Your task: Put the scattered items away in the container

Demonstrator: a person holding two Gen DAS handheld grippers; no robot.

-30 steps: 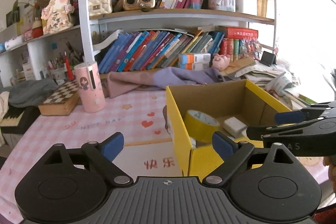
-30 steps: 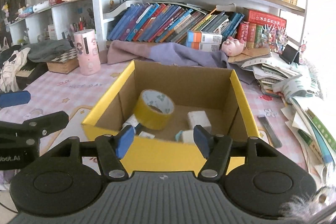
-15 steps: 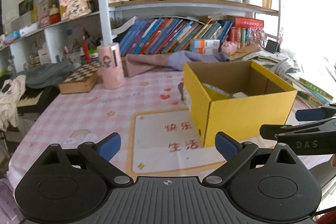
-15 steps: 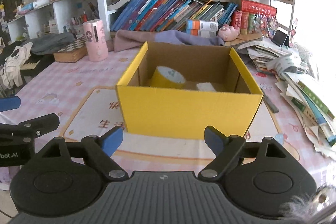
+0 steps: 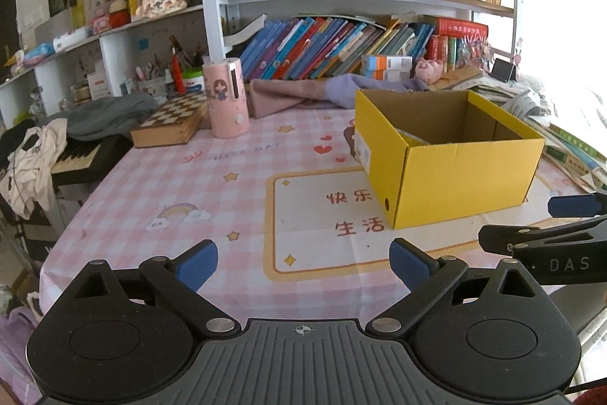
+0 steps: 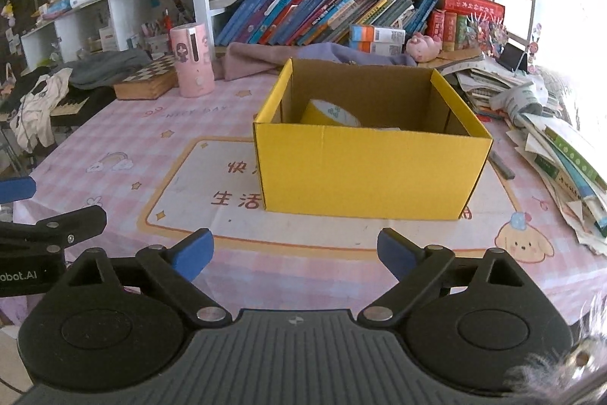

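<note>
Sitting on the table: a yellow box (image 6: pixel 370 173), open at the top, is serving as the landmark for every line below.
Keyboard (image 5: pixel 76 154): lying far left of the yellow box, off the table's edge, with pale clothing draped beside it.
Chessboard case (image 6: pixel 146 80): resting left of and behind the yellow box.
Pink cylinder (image 6: pixel 191 59): standing upright just right of the chessboard case, left of and behind the yellow box.
Left gripper (image 5: pixel 303 262): hovering left of and in front of the yellow box, its blue pads spread wide with nothing between them.
Tablecloth (image 6: pixel 114 139): lying under the yellow box, pink checked, with a printed panel reaching beneath the box's near left corner.
Tape roll (image 6: pixel 330 112): leaning inside the yellow box, toward its left side, only its top showing over the front wall.
Right gripper (image 6: pixel 294 251): hanging directly in front of the yellow box; its jaws have just been opening, standing wide now, with nothing between them.
Paper stack (image 6: pixel 561 154): sprawling right of the yellow box.
</note>
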